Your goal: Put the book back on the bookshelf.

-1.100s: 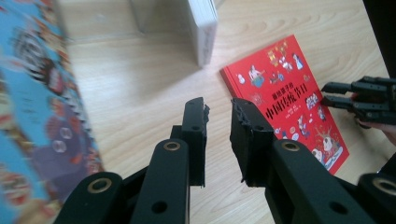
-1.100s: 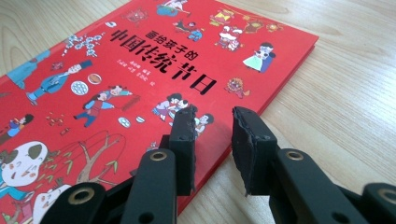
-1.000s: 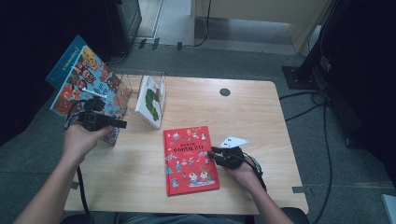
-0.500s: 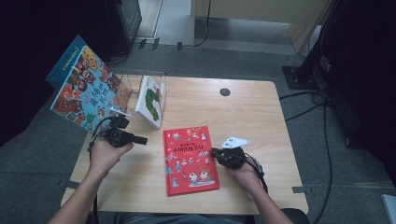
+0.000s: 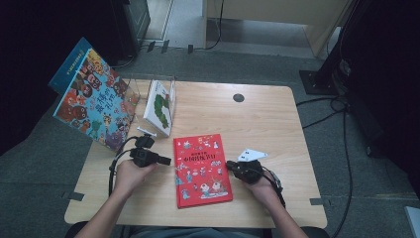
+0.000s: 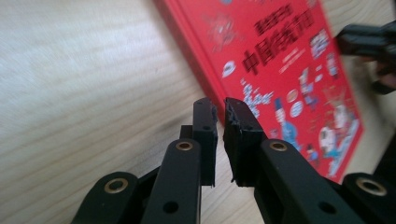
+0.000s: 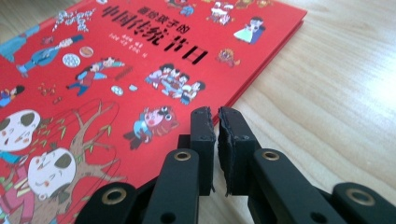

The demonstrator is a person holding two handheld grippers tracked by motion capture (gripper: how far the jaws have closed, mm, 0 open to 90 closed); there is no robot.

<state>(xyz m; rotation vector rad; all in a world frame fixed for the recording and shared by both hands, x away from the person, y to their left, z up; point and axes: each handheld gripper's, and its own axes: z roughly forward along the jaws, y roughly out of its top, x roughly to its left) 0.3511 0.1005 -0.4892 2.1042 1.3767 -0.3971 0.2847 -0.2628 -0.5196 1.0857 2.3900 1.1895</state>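
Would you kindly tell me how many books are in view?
3: a red book flat between the grippers, a white book upright in the clear holder, a large colourful book leaning at the table's left edge.

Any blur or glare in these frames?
Left gripper view: motion smear across the red book and table, jaws sharp. Right gripper view: crisp, bright glare on the wood at right. High view: soft, surroundings very dark.
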